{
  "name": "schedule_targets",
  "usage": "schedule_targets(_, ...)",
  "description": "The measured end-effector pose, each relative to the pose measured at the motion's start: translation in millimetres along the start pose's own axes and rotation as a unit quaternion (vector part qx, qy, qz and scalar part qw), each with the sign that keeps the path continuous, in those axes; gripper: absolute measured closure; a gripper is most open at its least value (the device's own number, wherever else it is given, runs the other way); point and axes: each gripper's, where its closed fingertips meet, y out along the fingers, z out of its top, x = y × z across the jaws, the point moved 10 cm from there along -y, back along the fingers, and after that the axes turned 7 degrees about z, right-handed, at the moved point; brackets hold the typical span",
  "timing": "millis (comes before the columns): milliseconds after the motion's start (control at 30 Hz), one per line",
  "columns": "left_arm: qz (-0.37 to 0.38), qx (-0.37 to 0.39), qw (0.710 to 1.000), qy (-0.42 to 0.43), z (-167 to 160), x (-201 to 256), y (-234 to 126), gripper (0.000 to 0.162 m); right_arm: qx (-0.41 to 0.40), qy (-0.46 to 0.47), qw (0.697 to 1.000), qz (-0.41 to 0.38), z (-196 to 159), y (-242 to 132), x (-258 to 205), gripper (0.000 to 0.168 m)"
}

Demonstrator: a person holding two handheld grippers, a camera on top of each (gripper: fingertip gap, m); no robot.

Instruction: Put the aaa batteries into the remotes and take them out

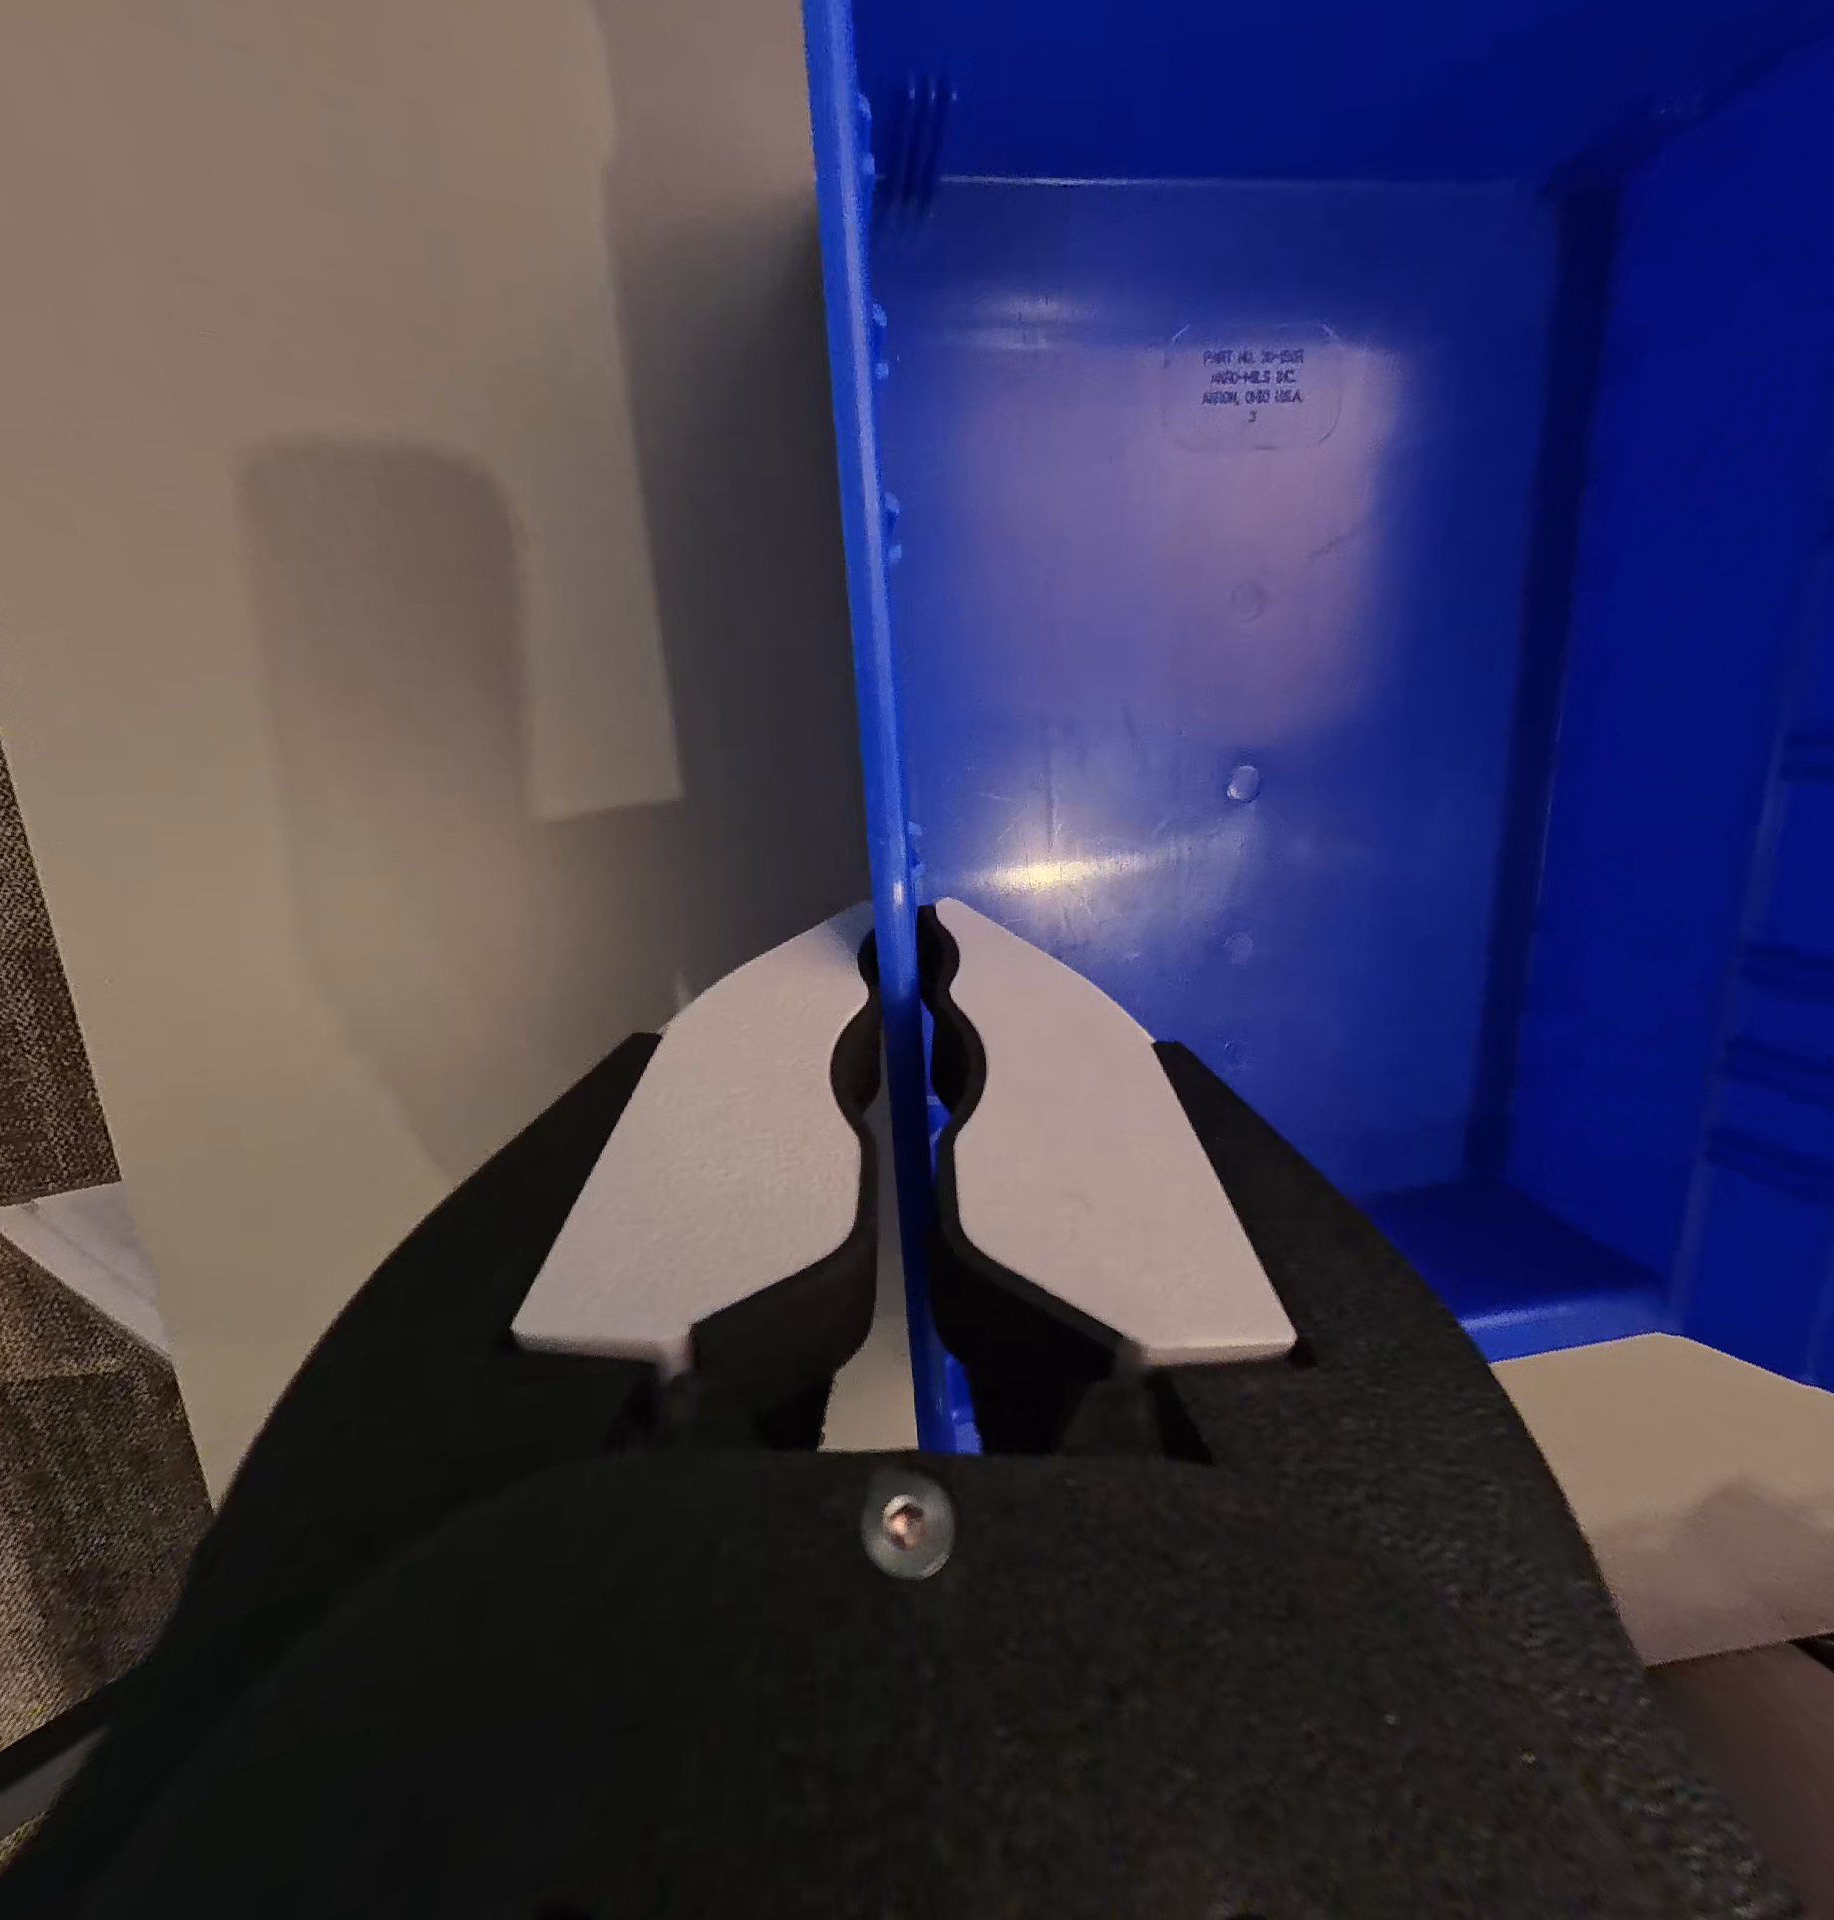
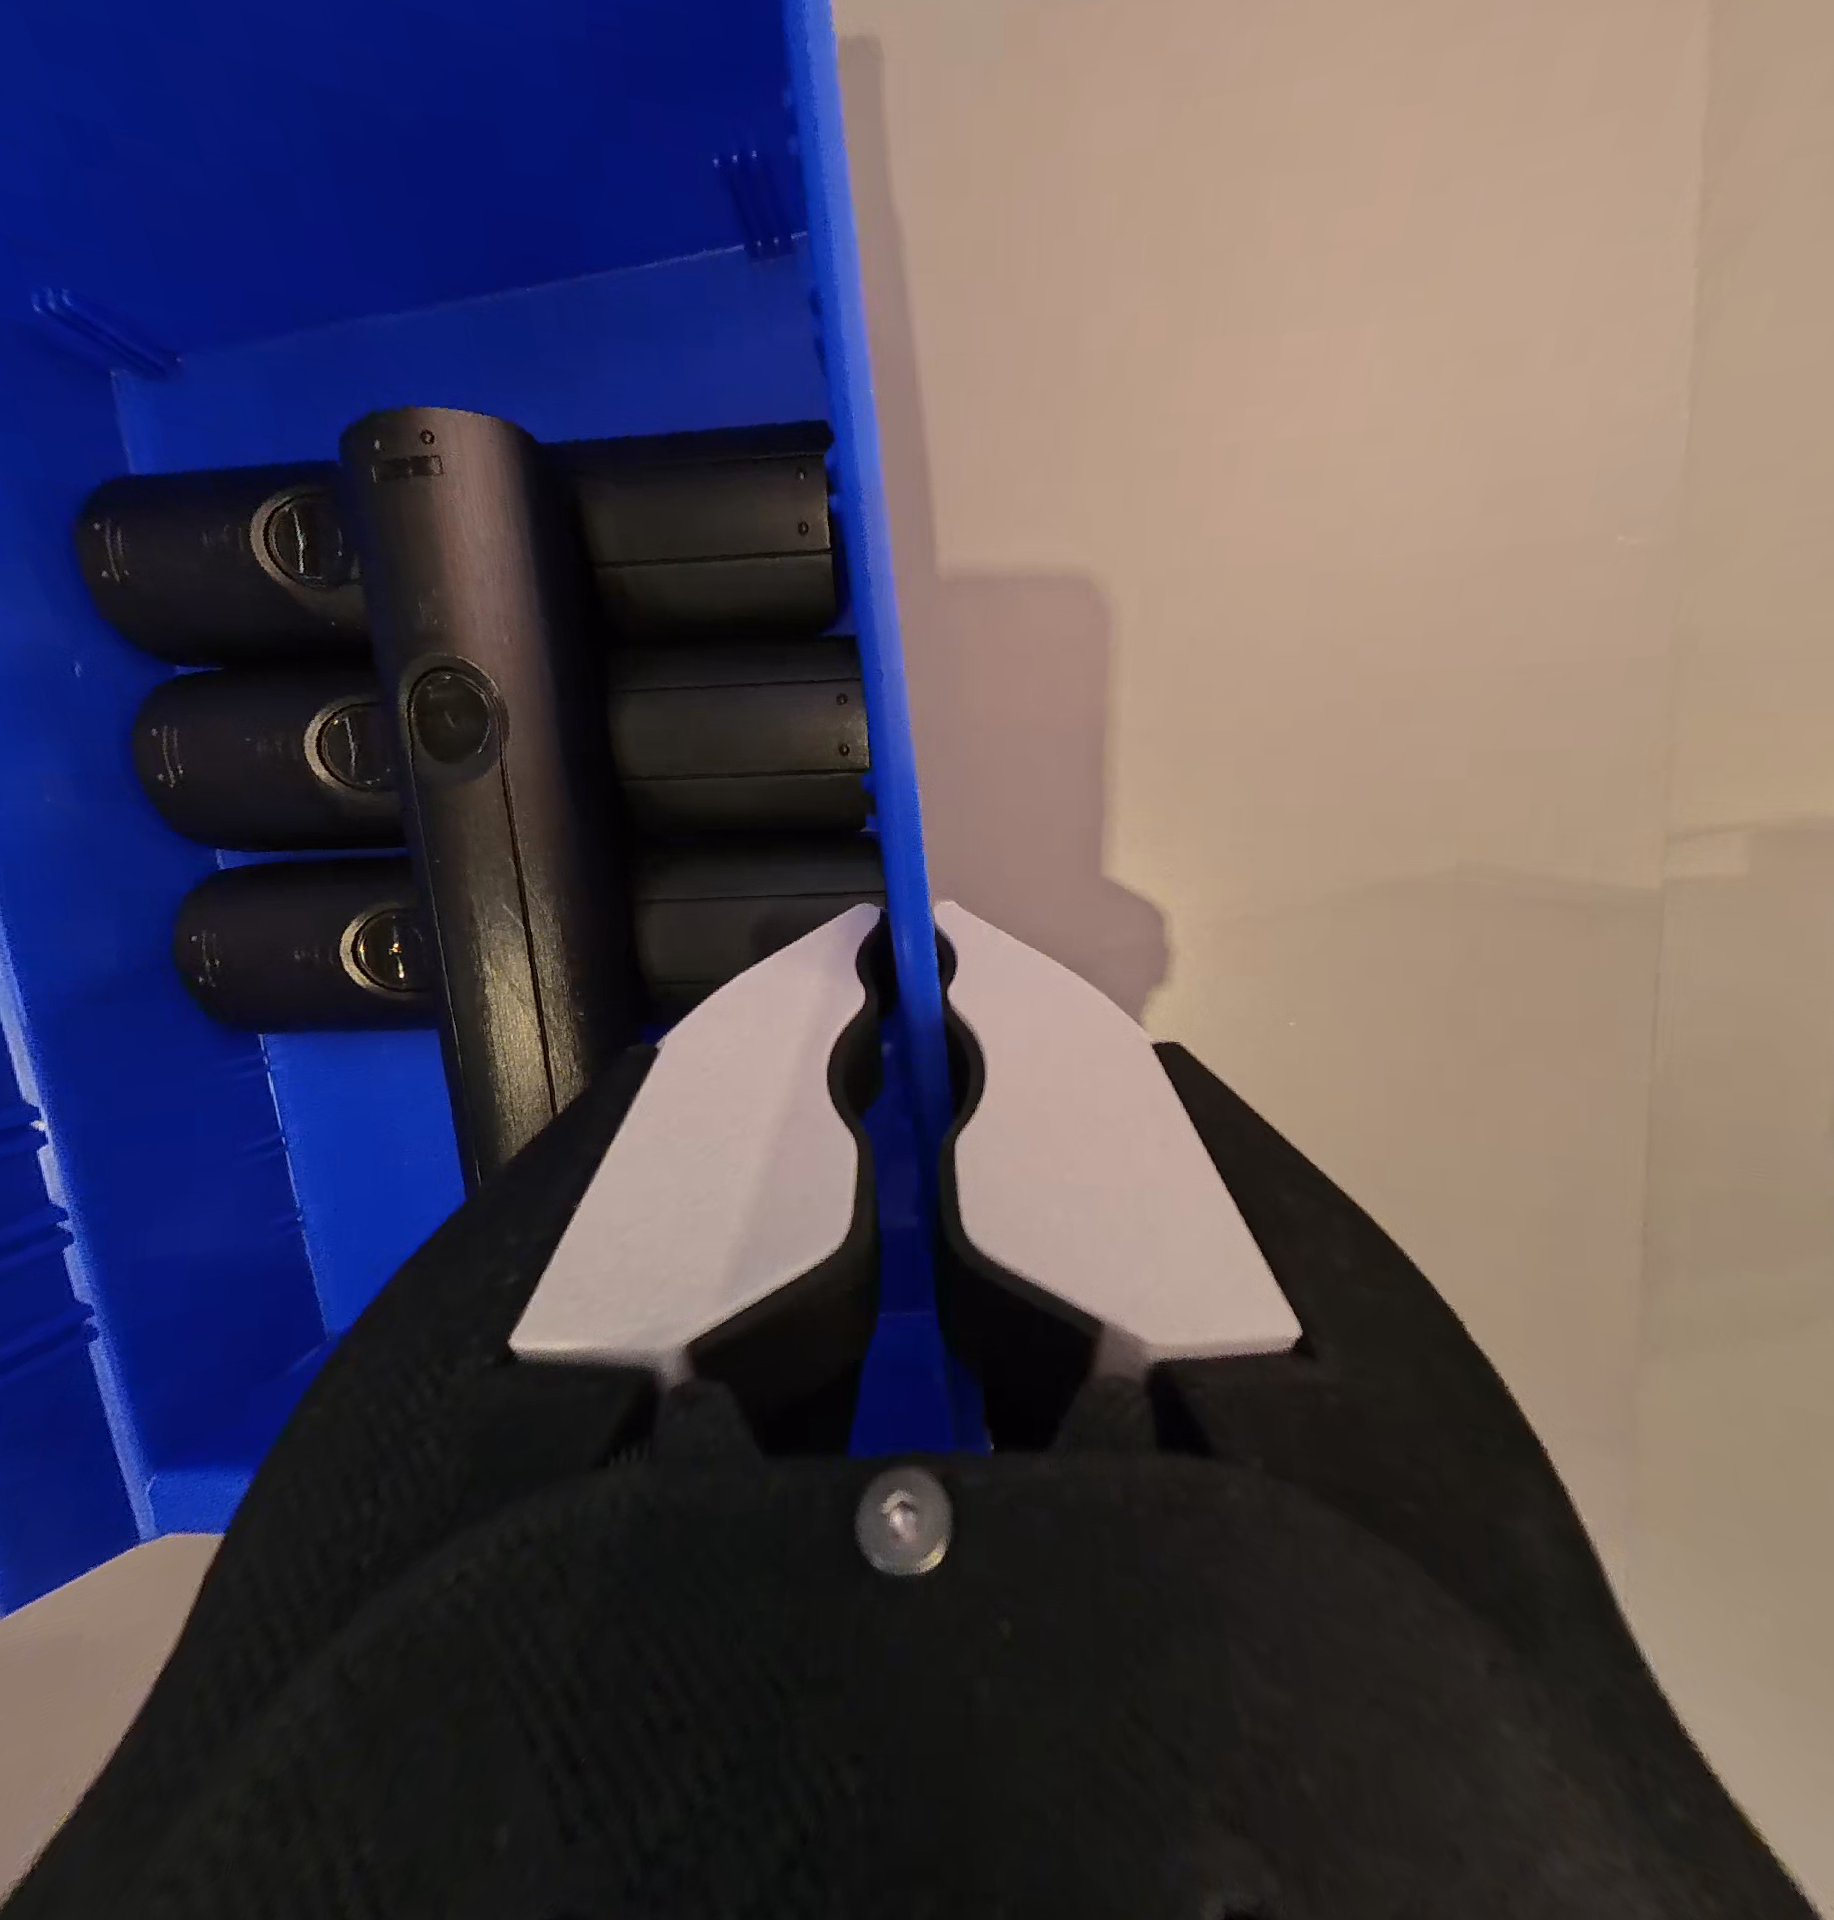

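Note:
In the left wrist view my left gripper (image 1: 900, 914) is shut on the thin left wall (image 1: 871, 520) of a blue plastic bin. Both pads press on the wall's rim. The part of this bin's inside (image 1: 1256, 644) that shows holds nothing. In the right wrist view my right gripper (image 2: 908, 914) is shut on the right wall (image 2: 851, 416) of a blue bin. Several black remotes (image 2: 726, 727) lie side by side inside it, backs up. One more black remote (image 2: 466, 779) lies across them. No batteries show. I cannot tell whether both views show the same bin.
A white surface (image 2: 1412, 727) lies outside the bin walls in both views. Grey woven fabric (image 1: 19, 1039) stands at the far left of the left wrist view. A further blue ribbed wall (image 1: 1775, 935) rises at that view's right edge.

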Motion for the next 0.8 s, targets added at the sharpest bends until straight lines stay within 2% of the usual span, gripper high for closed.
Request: schedule_targets(800,-0.001,-0.006,1.0,0.014,5.1,8.3,1.4,0.158,-0.017,0.006,1.0,-0.012,2.1,3.2,-2.8,0.163)
